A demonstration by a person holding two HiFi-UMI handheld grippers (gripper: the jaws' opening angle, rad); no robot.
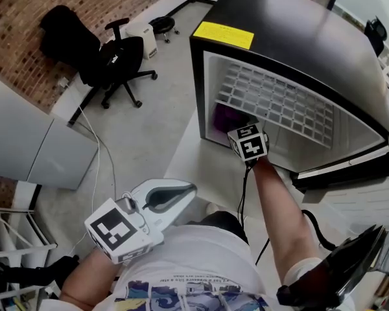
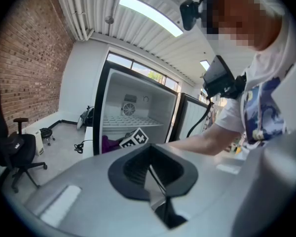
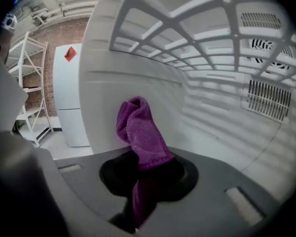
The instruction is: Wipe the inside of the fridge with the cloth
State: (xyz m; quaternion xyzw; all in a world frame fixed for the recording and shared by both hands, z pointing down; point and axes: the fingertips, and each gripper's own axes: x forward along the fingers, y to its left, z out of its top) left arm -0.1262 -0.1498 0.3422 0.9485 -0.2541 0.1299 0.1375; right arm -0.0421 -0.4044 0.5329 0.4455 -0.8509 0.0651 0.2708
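Observation:
The black fridge (image 1: 311, 37) stands open with a white interior and a wire shelf (image 1: 279, 99). My right gripper (image 3: 143, 169) reaches into the space under the shelf and is shut on a purple cloth (image 3: 139, 135). The cloth's free end stands up close to the fridge's left inner wall (image 3: 123, 78). In the head view the cloth (image 1: 227, 116) shows just beyond the right gripper's marker cube (image 1: 247, 141). My left gripper (image 1: 189, 190) hangs outside near my body, shut with nothing in it. In its own view the left gripper (image 2: 155, 179) points toward the fridge (image 2: 133, 112).
The fridge door (image 1: 350, 164) hangs open at the right. A black office chair (image 1: 110, 57) and a small white unit (image 1: 142, 39) stand on the floor to the left. A white cabinet (image 1: 32, 148) and a cable (image 1: 94, 154) lie nearer. Vents (image 3: 266, 98) line the back wall.

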